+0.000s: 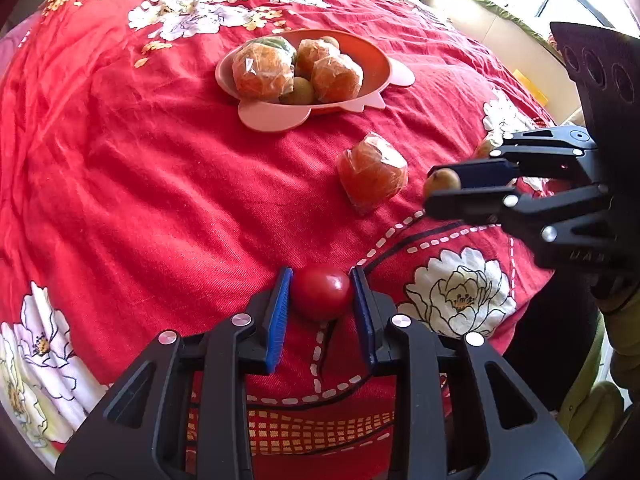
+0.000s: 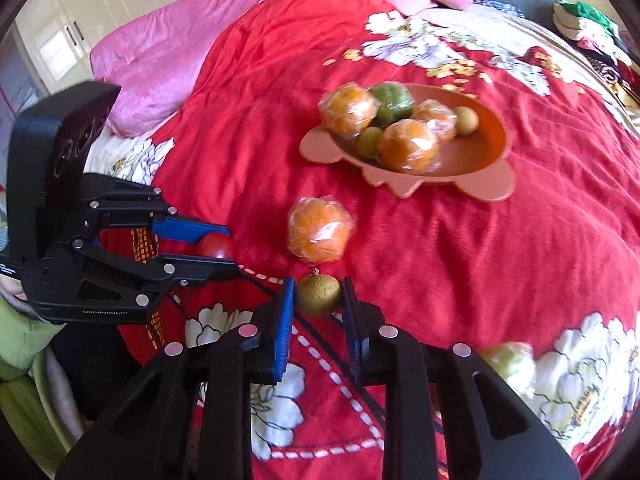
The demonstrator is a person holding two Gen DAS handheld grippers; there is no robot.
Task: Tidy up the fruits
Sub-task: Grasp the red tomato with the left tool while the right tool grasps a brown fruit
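Observation:
My left gripper (image 1: 321,294) is shut on a small red tomato (image 1: 322,291) that rests on the red flowered bedspread (image 1: 140,180); the same left gripper (image 2: 224,248) and tomato (image 2: 216,245) show at the left of the right wrist view. My right gripper (image 2: 318,296) is shut on a small brown-green round fruit (image 2: 319,295); in the left wrist view the right gripper (image 1: 438,186) and this fruit (image 1: 442,180) sit at the right. A plastic-wrapped orange (image 1: 373,173) (image 2: 319,233) lies loose between both grippers and the pink bowl (image 1: 384,64) (image 2: 496,136).
The pink bowl holds several wrapped oranges (image 2: 408,145), small brown-green fruits (image 2: 466,120) and a wrapped green fruit (image 2: 392,100). A pale wrapped fruit (image 2: 508,362) lies at the right of my right gripper. Pink pillows (image 2: 160,68) lie at the bed's far side.

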